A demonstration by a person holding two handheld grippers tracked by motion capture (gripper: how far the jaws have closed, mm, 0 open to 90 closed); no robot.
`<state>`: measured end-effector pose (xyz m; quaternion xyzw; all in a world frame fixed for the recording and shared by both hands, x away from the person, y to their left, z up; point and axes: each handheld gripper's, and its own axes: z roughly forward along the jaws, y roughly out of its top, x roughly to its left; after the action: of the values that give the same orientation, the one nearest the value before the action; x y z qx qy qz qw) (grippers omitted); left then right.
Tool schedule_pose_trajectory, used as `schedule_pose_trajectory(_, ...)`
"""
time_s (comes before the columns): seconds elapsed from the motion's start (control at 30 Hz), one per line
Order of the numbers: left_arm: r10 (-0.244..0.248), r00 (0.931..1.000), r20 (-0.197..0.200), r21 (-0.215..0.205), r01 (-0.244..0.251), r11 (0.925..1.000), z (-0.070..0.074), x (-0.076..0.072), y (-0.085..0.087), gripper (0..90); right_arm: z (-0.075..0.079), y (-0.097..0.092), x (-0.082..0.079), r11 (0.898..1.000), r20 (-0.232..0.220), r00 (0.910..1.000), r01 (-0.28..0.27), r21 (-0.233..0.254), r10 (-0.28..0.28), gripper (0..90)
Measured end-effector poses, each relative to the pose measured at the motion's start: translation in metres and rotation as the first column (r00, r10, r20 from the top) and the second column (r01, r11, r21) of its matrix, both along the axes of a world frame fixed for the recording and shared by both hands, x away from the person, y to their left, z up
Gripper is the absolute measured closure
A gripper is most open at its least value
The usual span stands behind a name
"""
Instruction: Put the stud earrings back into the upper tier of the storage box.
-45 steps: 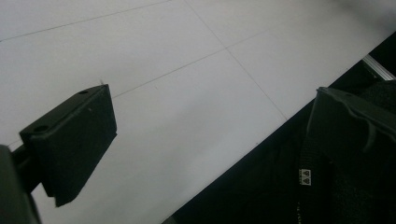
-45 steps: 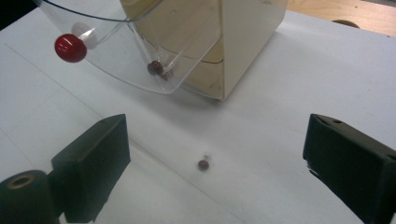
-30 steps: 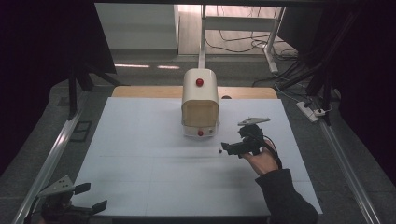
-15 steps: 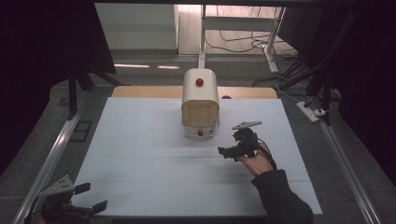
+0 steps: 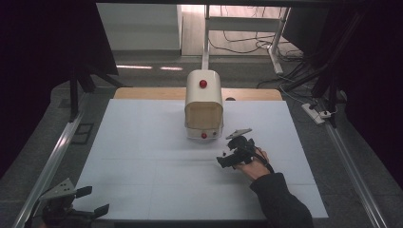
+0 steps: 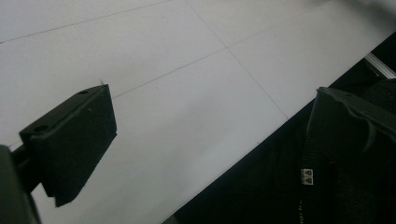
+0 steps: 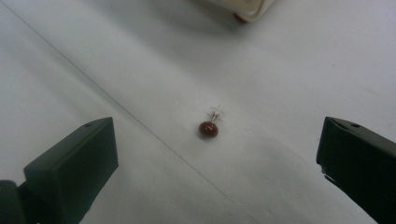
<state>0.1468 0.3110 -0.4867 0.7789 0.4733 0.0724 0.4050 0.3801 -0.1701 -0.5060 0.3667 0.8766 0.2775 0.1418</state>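
The right gripper [image 7: 215,163] has its jaws wide open. A little brown bead on a pin [image 7: 208,128] lies between them, touching neither. The left gripper [image 6: 205,154] is open too.

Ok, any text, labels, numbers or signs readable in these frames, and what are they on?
No words or numbers can be read.
Small white tag with two triangle-like marks, on dark fabric at the table edge in the left gripper view: too small to read.
Cream box: two red round knobs, no lettering visible.
Small red-brown bead between the open right gripper's jaws: unmarked.
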Motion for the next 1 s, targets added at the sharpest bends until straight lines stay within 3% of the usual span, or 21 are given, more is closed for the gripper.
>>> schedule_pose_trajectory(0.37,0.001,1.0,0.0,-0.003,-0.001,1.0,0.0,0.0,0.0,1.8,-0.017,0.005,0.002,0.999,-0.034,0.9994,-0.005,-0.046,0.004,0.0)
schedule_pose_trajectory(0.83,-0.003,1.0,-0.002,-0.001,0.003,1.0,0.0,0.0,0.0,1.8,-0.02,0.003,0.002,1.0,-0.032,0.9995,-0.003,-0.024,0.002,0.0)
schedule_pose_trajectory(1.0,-0.003,1.0,-0.002,-0.002,0.003,1.0,0.0,0.0,0.0,1.8,-0.017,0.004,0.004,1.0,-0.024,0.9997,-0.009,-0.018,0.009,10.9)
